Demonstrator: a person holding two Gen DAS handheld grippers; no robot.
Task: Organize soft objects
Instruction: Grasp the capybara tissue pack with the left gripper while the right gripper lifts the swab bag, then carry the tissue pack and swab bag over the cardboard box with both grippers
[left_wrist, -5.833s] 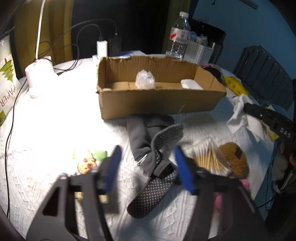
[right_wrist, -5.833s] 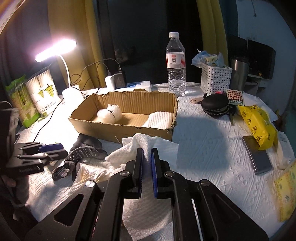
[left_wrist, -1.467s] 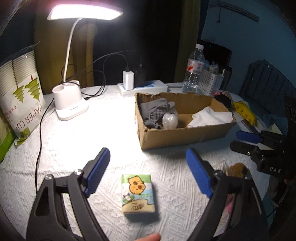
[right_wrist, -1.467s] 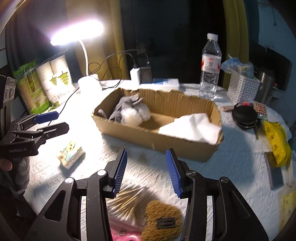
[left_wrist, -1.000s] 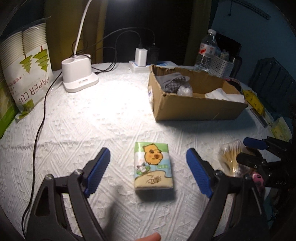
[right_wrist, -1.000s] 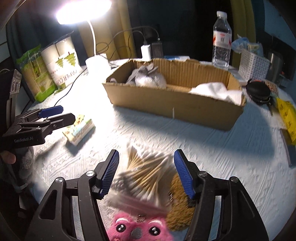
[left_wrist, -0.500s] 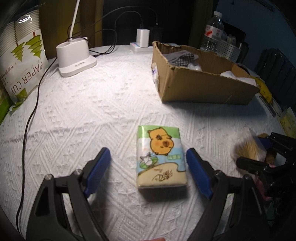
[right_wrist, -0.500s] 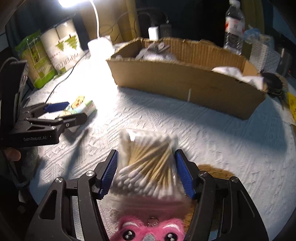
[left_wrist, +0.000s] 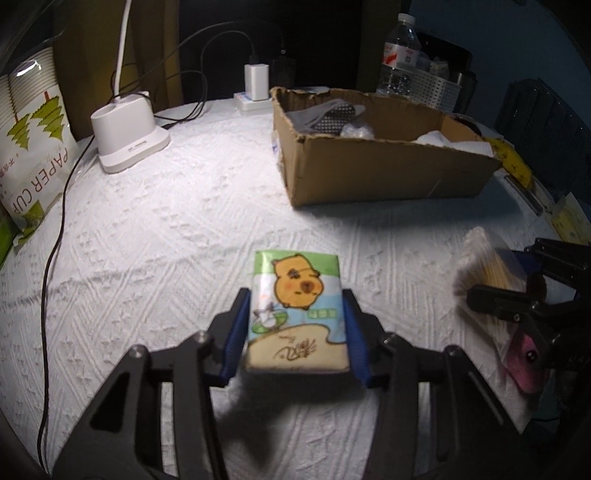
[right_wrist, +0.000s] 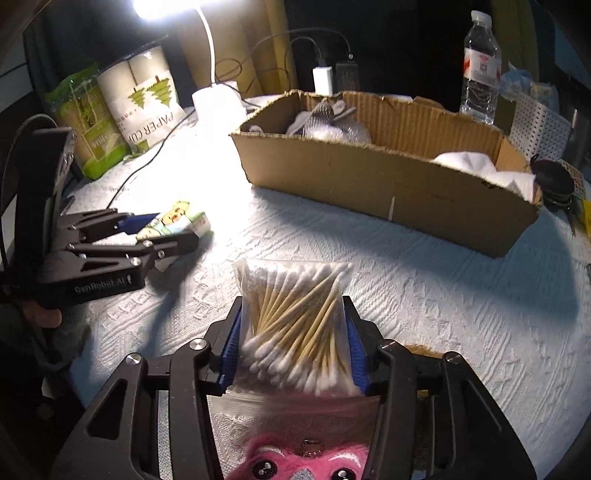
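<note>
**Grippers clamped on tissue pack and cotton swabs**

Fingers of the left gripper (left_wrist: 295, 332) press both long sides of the tissue pack (left_wrist: 297, 314), a small packet printed with an orange cartoon animal, so the pack sits squarely between the blue pads with its far end sticking out past the fingertips. Beyond those fingertips lies a bare stretch of white textured tablecloth (left_wrist: 184, 221), and past that, ahead and slightly right, the cardboard box (left_wrist: 388, 177) stands on the table with grey dotted fabric and white cloth inside. Farther ahead and left of the fingers are the white lamp base (left_wrist: 127, 142), its cables, and a paper cup bag (left_wrist: 33, 147) at the far left edge. A water bottle (left_wrist: 400, 55) rises behind the box.

The right gripper (right_wrist: 293, 332) likewise grasps a clear bag of cotton swabs (right_wrist: 295, 314), its pads closed against the bag's two sides and the bag's top reaching beyond the fingertips. Just behind the fingers, close under the camera, a pink plush toy (right_wrist: 299, 461) peeks up, and a brown fuzzy thing (right_wrist: 421, 350) shows by the right finger. Ahead of the fingertips the cloth runs open to the box's long front wall; nothing lies between. Off to the left of these fingers the other gripper is visible with the tissue pack in its grip.
</note>
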